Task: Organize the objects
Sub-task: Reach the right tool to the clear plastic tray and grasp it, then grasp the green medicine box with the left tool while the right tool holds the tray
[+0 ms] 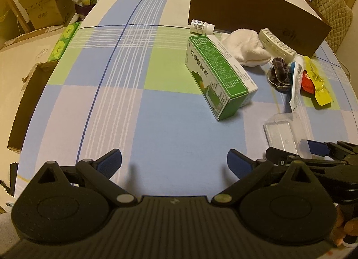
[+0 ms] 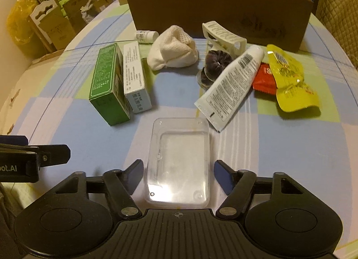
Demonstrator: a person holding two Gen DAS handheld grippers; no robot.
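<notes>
My right claw (image 2: 178,176) is wide open around the near end of the clear case (image 2: 179,162), fingers beside it and not touching. My left claw (image 1: 174,161) is wide open over the bare bench (image 1: 134,102). Behind the case lie a green box (image 2: 107,84), a tube (image 2: 232,84) and a brown box (image 2: 223,8).

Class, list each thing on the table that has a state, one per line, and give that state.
Left gripper: open, holding nothing.
Right gripper: open, either side of the clear plastic case.
Clear plastic case: lying flat.
Green box: lying on its side.
White tube: lying flat.
Small bottle: tipped over.
</notes>
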